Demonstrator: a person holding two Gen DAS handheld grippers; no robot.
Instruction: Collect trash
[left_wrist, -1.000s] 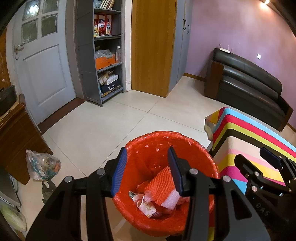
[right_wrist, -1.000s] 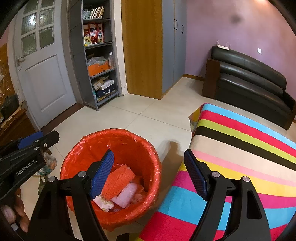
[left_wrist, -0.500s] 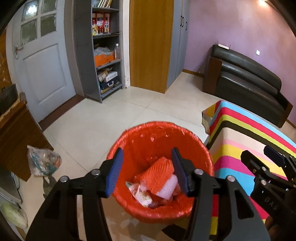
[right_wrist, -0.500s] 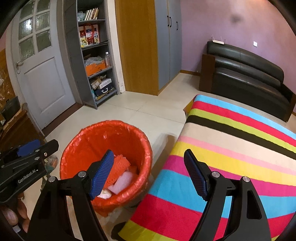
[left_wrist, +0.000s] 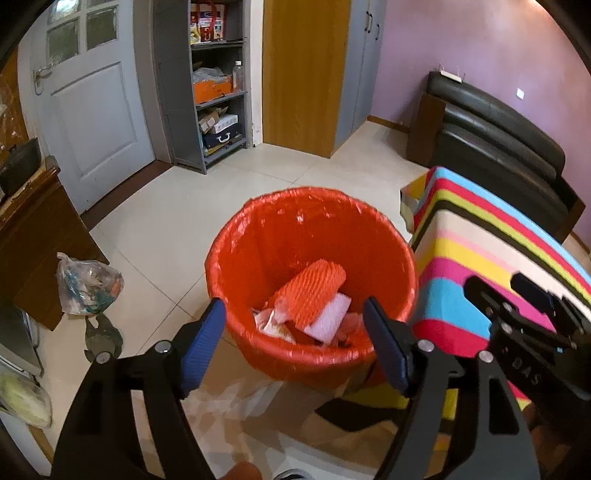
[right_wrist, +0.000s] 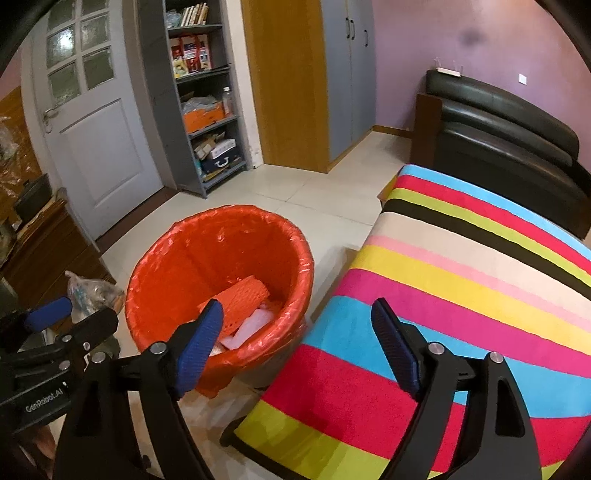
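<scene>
An orange-lined trash bin stands on the tiled floor beside the striped table. It also shows in the right wrist view. Inside lie an orange foam net, a white foam piece and crumpled wrappers. My left gripper is open and empty, held above and just in front of the bin's near rim. My right gripper is open and empty, above the gap between the bin and the table's corner. Each gripper shows at the edge of the other's view.
A table with a rainbow-striped cloth stands right of the bin. A filled plastic bag lies on the floor by a brown cabinet. A black sofa, a grey shelf unit and a white door line the walls.
Both grippers have pulled back and up from the bin, which now looks farther away. The left gripper's jaws have opened wider. The trash lies loose in the bin.
</scene>
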